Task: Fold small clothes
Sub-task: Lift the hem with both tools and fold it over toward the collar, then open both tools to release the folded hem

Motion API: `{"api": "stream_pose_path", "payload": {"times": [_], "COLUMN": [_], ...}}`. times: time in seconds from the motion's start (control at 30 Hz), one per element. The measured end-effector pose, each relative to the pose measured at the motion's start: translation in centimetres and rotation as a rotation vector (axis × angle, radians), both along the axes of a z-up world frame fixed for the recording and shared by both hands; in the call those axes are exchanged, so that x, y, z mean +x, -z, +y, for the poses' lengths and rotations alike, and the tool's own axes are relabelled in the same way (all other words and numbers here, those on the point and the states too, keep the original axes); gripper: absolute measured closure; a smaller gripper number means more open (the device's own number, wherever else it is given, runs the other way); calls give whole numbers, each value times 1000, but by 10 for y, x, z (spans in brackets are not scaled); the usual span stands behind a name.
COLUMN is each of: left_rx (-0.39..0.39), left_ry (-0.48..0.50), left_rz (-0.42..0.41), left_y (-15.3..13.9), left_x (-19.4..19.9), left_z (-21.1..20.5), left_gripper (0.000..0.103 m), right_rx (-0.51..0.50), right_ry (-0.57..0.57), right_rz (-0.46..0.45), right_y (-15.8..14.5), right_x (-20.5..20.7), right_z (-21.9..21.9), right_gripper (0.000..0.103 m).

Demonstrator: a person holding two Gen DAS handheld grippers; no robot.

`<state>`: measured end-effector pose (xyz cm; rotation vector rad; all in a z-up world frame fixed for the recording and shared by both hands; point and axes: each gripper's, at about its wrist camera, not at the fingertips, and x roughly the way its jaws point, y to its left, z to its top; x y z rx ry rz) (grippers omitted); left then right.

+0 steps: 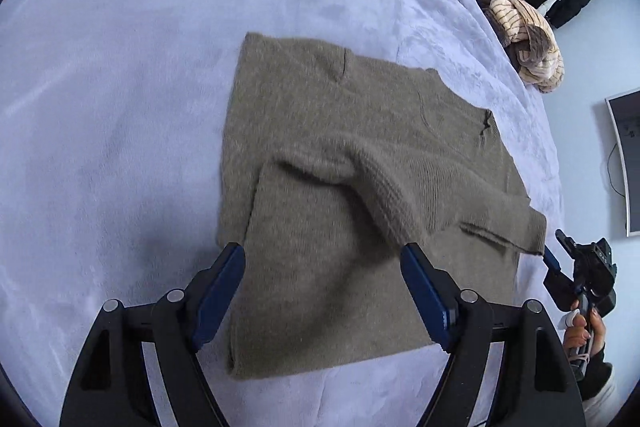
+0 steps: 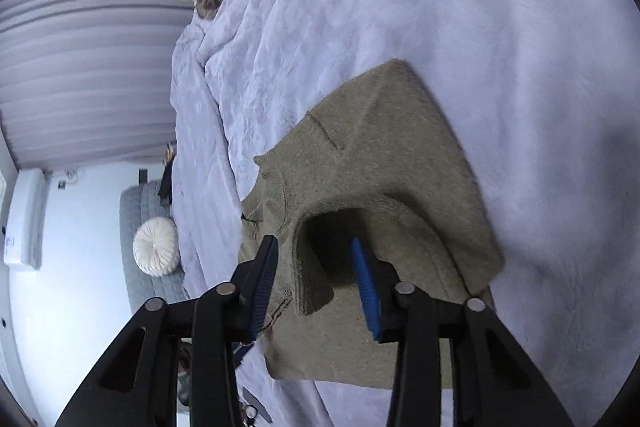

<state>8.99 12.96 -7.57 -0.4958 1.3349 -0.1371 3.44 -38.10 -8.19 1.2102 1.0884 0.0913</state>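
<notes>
The right gripper (image 1: 560, 259) sits half cut off at the frame's edge; the sweater's (image 1: 340, 187) sleeve is blurred.

Both wrist views look down closely, sharing the sweater (image 1: 352, 163) (on bed).

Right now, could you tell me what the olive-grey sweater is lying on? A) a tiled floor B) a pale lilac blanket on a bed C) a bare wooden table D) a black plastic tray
B: the sweater lies partly folded on the soft pale lilac blanket that covers the bed, with a heap of other clothes at the far edge of the bed.
</notes>
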Motion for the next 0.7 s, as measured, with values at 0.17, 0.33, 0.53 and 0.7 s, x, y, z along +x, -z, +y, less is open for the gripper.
{"api": "stream_pose_path", "payload": {"times": [0.17, 0.33, 0.53, 0.7], "left_rx": [7, 98, 211, 254], "left_ry": [211, 158, -1, 40], "left_rz": [17, -96, -215, -206], "left_y": [12, 5, -22, -23], "left_x": [13, 65, 98, 105], "left_z": [-53, -86, -67, -45], "left_gripper": [22, 22, 22, 22], "right_rx": [-98, -153, -271, -368], "right_ry": [-269, -352, -239, -270], "right_rz": [78, 23, -8, -5], "right_y": [14, 15, -5, -16], "right_x": [13, 70, 109, 103], "right_z": [40, 73, 45, 26], "right_gripper": [80, 78, 48, 43]}}
